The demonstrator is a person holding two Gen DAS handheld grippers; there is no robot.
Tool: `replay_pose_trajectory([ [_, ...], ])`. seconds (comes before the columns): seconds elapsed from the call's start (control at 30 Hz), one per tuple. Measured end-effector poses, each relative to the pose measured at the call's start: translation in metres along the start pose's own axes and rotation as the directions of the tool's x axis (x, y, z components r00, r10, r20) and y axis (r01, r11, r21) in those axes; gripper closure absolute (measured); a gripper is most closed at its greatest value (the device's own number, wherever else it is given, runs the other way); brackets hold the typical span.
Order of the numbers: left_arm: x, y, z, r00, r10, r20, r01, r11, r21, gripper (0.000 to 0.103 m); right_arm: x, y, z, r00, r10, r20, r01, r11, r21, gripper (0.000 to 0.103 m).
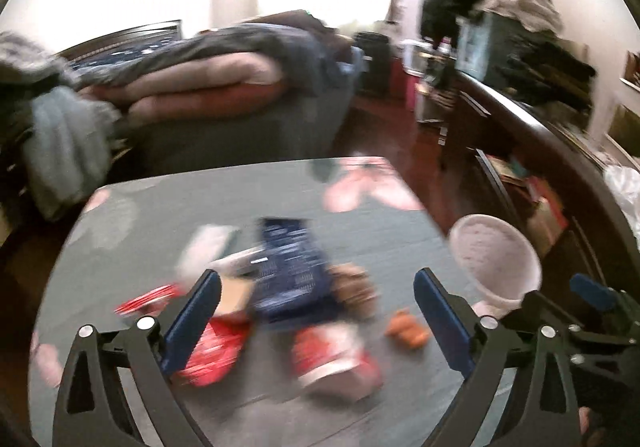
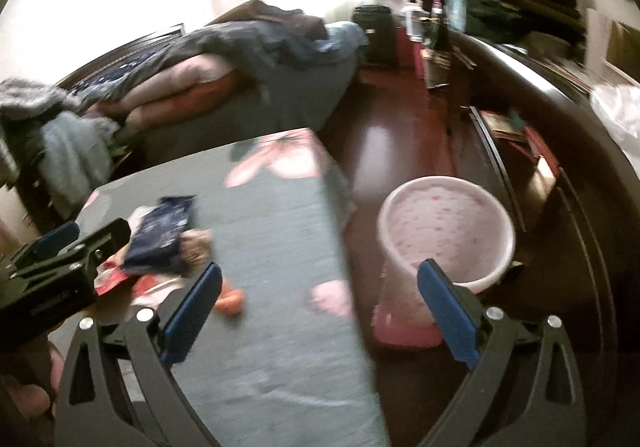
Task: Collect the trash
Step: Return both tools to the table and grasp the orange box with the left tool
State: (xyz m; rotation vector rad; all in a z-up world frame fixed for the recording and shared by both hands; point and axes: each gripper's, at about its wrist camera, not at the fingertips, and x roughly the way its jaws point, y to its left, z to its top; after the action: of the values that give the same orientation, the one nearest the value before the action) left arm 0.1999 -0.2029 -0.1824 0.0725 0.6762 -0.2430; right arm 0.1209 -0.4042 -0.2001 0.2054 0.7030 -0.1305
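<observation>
navy wrapper (image 1: pixel 292 267) lies on the counter (image 1: pixel 380 215) straight ahead of the left gripper (image 1: pixel 318 311), the nearer one, long axis pointing away; right gripper (image 2: pixel 320 307) faces the pink bin (image 2: pixel 444 231); both released, empty.

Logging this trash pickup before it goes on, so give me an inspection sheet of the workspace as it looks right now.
Surface: grey floral tablecloth over a table.
Job's things: dark blue wrapper, red wrappers, small orange scrap, blurred; pink bin on the floor beside the table, looks empty.
Clutter: brown crumpled item, unclear.
Grippers: left gripper open, empty; right gripper open, empty.
Cables: nothing seen.
Surroundings: bed with bedding, dark wooden dresser, red-brown floor.
</observation>
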Motion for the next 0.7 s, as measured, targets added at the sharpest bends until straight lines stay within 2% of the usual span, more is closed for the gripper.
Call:
replay_pose_trajectory([
  [0.13,-0.012,0.041,-0.013,0.996,0.087,0.000,-0.087,0.995,-0.053,0.004,-0.005,0.030,-0.004,0.999,0.045,-0.016,-0.046,0.998,-0.046,0.004],
  [0.3,0.000,0.096,-0.029,0.988,0.135,-0.072,-0.144,0.979,-0.145,0.004,-0.012,0.067,-0.010,0.996,0.082,-0.029,-0.085,0.991,-0.102,0.005],
  [0.47,0.011,0.127,-0.050,0.987,0.102,-0.123,-0.122,0.978,-0.168,0.004,-0.014,0.090,-0.013,0.994,0.101,-0.041,-0.105,0.984,-0.142,0.005],
  [0.7,0.007,0.143,-0.079,0.989,0.092,-0.117,-0.101,0.992,-0.073,0.008,-0.014,0.106,-0.015,0.992,0.112,-0.065,-0.121,0.980,-0.160,0.004],
])
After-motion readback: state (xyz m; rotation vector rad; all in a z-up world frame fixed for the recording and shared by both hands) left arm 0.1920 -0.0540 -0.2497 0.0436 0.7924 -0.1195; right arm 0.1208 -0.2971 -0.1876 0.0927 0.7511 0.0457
